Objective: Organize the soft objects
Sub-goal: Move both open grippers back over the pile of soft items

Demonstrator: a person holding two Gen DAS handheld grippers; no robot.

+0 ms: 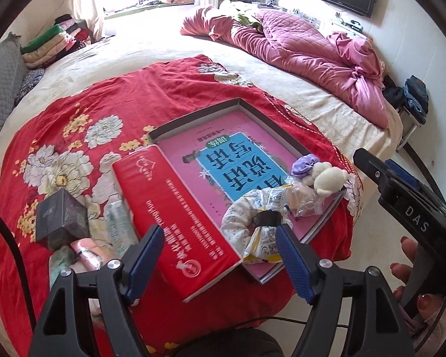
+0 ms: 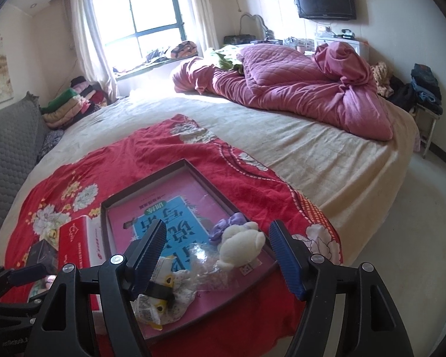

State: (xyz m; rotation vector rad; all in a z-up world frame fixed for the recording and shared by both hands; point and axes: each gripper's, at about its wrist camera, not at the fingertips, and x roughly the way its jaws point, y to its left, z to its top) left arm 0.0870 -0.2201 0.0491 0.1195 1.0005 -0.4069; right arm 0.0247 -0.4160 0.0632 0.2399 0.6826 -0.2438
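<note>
Two claws, left claw point(image 1: 220, 255) and right claw point(image 2: 217, 255), hang apart and empty. Toward two o'clock in the tray point(image 1: 193, 113), the plush toy point(image 1: 327, 178) looks light and squashy; pinch its body.

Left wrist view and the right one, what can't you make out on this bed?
- Pink item beside the dark box, left wrist view: half hidden by the left gripper; kind unclear.
- Packets under the white plush, right wrist view: a finger of the right gripper covers them; print too small.
- Red box, right wrist view: near end hidden by the gripper frame.
- Person's hand, left wrist view: mostly behind the other gripper.
</note>
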